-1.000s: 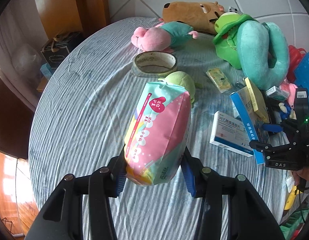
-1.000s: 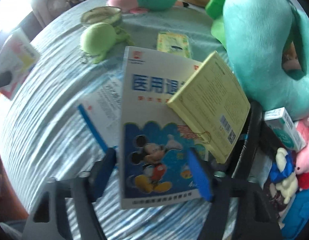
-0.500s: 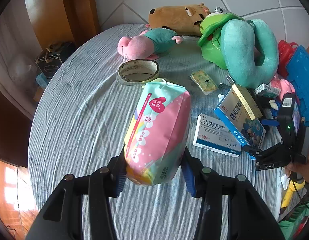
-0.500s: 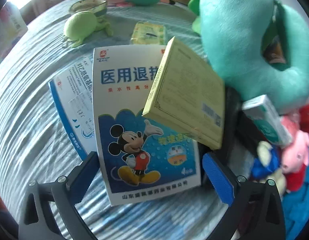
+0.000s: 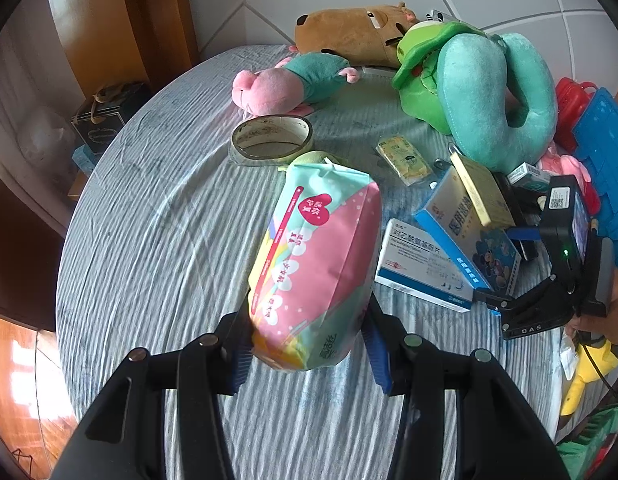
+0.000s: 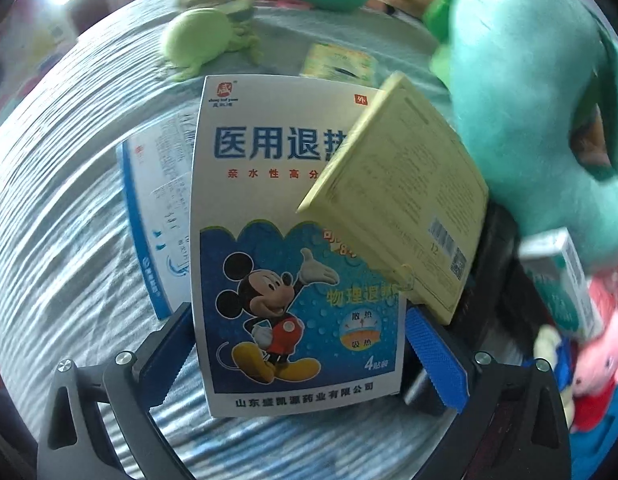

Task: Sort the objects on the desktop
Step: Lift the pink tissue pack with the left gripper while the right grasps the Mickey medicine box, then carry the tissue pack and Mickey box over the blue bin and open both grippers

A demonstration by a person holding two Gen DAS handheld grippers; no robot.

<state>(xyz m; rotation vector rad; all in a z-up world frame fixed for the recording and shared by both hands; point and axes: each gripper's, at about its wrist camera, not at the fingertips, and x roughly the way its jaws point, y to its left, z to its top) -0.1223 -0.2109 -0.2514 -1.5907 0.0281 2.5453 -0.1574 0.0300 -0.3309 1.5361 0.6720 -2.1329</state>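
The left hand-held gripper is clamping the lower end of a pink-and-teal soft pack, its blue pads pressing both sides and holding the pack clear of the counter. The right hand-held gripper is standing wide open, its pads flanking the near edge of a blue cartoon-printed box without pressing it. Leaning on that box, just beyond the right pad, is a yellow box. Left of the blue box, a white-and-blue carton is lying flat. Farther ahead are a green frog toy, a tape roll, a teal neck pillow and a pink plush.
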